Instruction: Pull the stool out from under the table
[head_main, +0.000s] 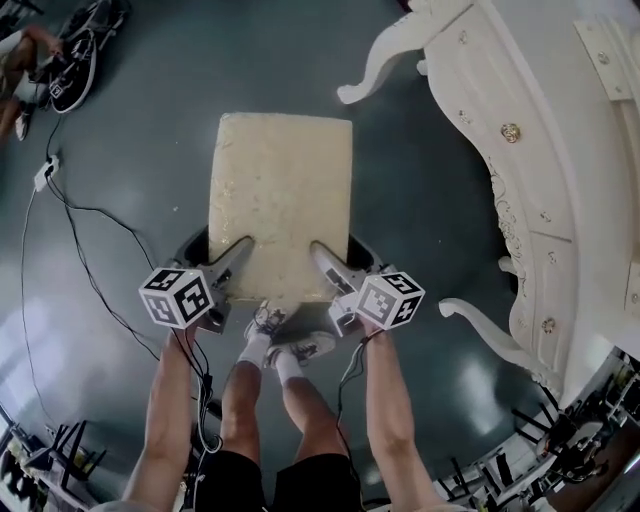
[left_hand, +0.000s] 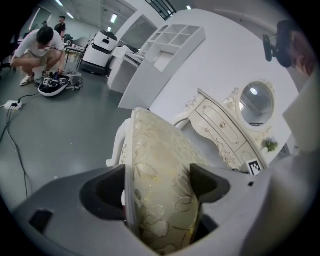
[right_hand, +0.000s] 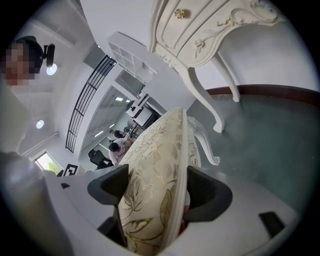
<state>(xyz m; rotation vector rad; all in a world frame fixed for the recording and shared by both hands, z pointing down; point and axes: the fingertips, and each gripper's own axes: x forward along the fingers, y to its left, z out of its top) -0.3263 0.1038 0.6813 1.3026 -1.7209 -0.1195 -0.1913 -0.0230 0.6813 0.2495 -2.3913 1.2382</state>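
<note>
head view: stool (head_main: 280, 190) sits on open floor, clear of the desk (head_main: 540, 150); left gripper (head_main: 238, 252) and right gripper (head_main: 322, 256) fingers clench its near edge. uneven tugging might slip off the soft padding.

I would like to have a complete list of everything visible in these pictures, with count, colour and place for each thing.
stool: one, cream floral cushion, mid-floor, clear of the table
dressing table: one, white with gold knobs, right of the stool
oval mirror: one, white frame, on the dressing table
shelf unit: one, white, farther back
cables: several, black, on the floor at left
crouching person: one, white shirt, far left
floor: one, grey-green
left gripper: one, grey, shut on the stool's near edge, left side
right gripper: one, grey, shut on the same edge, right side
legs: two, bare, white socks, just behind the stool
</note>
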